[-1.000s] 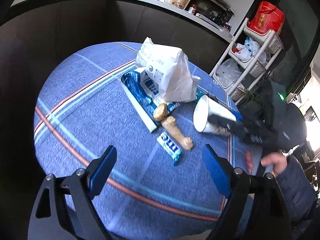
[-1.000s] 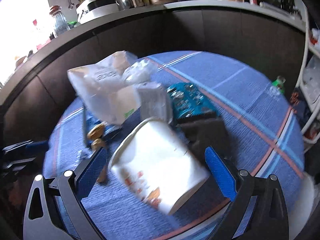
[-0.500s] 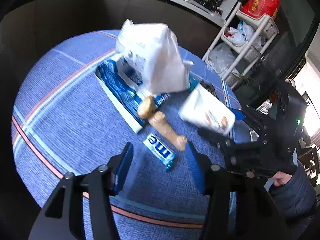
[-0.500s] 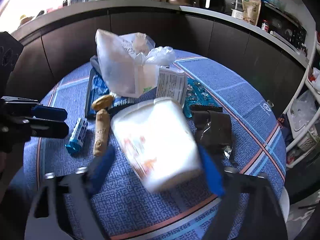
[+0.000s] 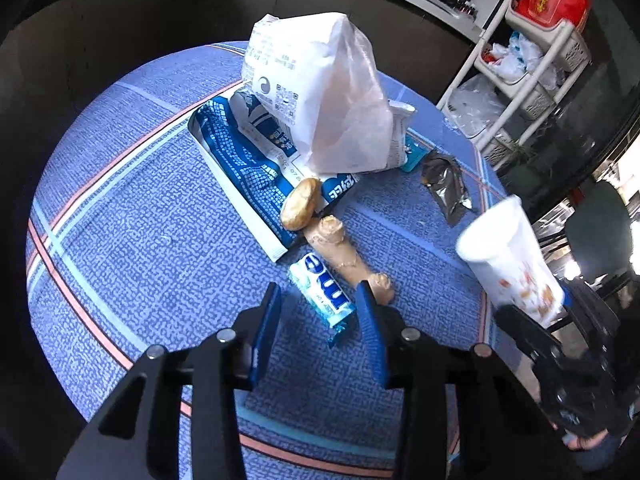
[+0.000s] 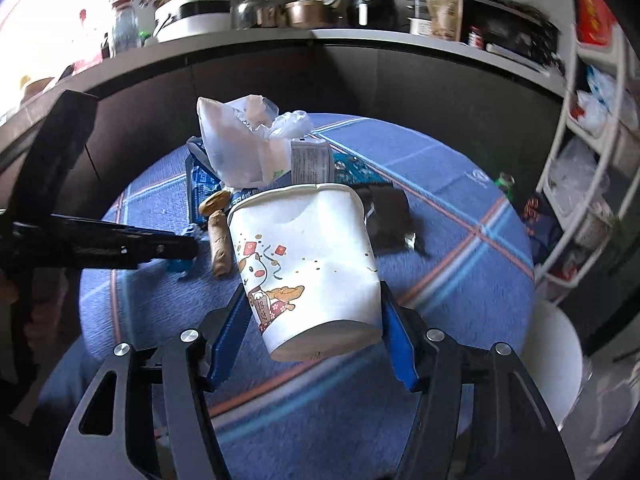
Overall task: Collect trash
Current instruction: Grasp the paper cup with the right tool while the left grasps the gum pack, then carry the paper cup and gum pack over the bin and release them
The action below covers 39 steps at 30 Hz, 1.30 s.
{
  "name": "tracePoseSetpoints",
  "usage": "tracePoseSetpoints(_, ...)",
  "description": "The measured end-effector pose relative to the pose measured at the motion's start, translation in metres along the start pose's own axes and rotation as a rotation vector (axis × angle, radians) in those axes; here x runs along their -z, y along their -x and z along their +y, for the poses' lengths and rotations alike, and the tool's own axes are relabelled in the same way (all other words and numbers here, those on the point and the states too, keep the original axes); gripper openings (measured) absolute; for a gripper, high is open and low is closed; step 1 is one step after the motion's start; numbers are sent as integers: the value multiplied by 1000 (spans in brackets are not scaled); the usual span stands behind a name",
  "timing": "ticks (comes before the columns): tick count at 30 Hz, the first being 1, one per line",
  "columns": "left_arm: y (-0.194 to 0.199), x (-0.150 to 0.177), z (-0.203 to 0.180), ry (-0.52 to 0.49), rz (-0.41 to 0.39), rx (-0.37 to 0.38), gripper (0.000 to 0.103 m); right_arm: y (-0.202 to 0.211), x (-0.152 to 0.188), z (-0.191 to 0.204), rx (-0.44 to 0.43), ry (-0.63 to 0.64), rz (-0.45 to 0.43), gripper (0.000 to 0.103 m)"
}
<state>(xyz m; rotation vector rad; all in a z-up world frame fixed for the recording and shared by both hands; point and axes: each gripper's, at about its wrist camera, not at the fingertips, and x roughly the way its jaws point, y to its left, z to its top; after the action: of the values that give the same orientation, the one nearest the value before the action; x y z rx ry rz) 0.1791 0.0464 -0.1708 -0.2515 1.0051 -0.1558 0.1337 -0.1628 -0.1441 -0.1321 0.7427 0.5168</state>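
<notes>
Left wrist view
Left gripper: fingers narrow, have just been closing; nothing pressed between them, they hover over the tabletop.
Gum pack: flat on the cloth, its near end in the gap ahead of the fingers, untouched.
Ginger root: just beside the gum pack, touching it.
White bag: upright toward the tabletop's far edge, on a blue wrapper.
Paper cup: lifted off the cloth at the right edge.

Right wrist view
Right gripper: fingers clamped on both sides of the paper cup, wall dented, mouth pointing away.
Dark foil pouch: on the cloth behind the cup.
</notes>
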Motion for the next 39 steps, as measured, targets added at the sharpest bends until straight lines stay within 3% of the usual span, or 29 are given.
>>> tracePoseSetpoints(1, -2, -2, -4, -2, 8, -1, 21, 2, 2, 0, -2, -9, -2, 59)
tracePoseSetpoints(6, -8, -7, -12, 15, 14, 0, 21, 11, 6, -1, -1, -41, -15, 59)
tracePoseSetpoints(11, -7, -3, -10, 14, 15, 5, 12, 20, 8, -5, 2, -63, -28, 59)
tracePoseSetpoints(19, 37, 3, -24, -21, -62, 35, 12, 48, 9, -13, 31, -99, -96, 59)
tracePoseSetpoints(28, 75, -6, -77, -139, -139, 127, 12, 85, 19, -40, 102, -165, -164, 59)
tracePoseSetpoints(39, 62, -2, -157, -275, -107, 240, 12, 110, 43, -99, 212, -291, -187, 59)
